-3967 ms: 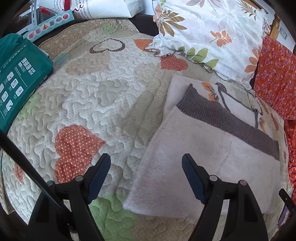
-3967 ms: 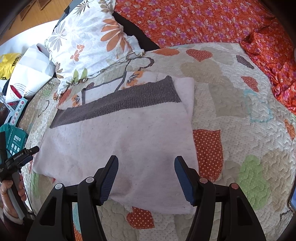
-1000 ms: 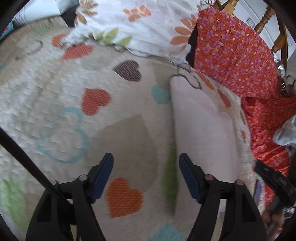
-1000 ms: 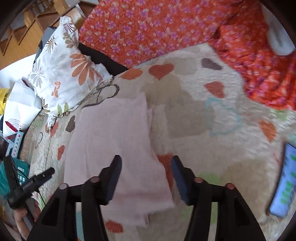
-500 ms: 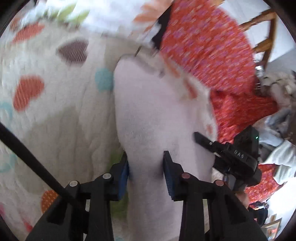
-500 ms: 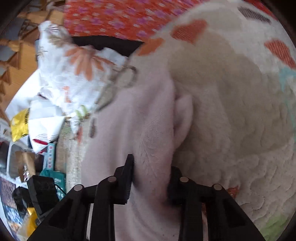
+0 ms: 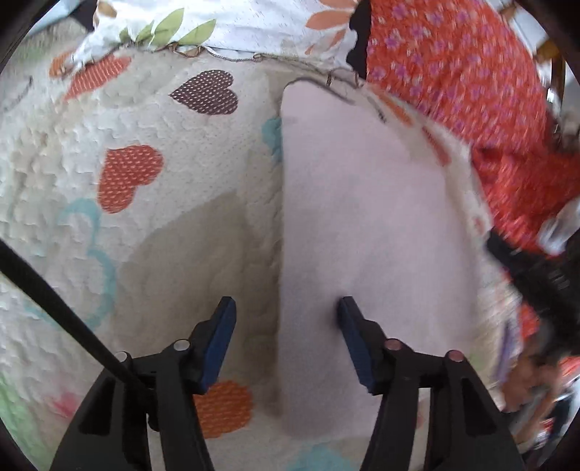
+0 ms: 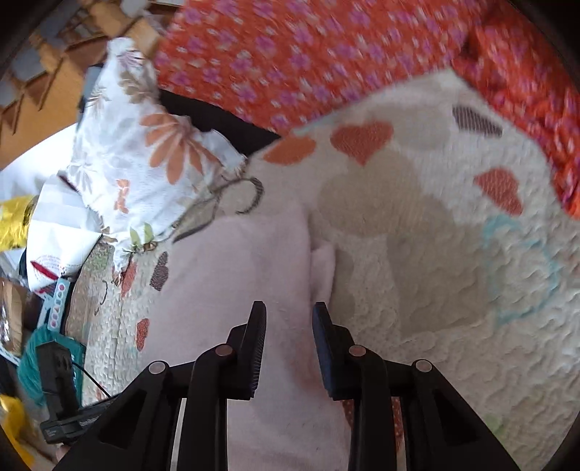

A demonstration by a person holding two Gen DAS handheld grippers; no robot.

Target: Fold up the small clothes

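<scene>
We hover our left gripper [image 7: 286, 326] and right gripper [image 8: 289, 326], both spread and empty, over the folded pale garment [image 7: 362, 203]; another fold seems next.

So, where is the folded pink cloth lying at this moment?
The folded pink cloth lies flat on the heart-patterned quilt, right of centre in the left wrist view, its far end just before the flowered pillow and the orange floral fabric.
</scene>
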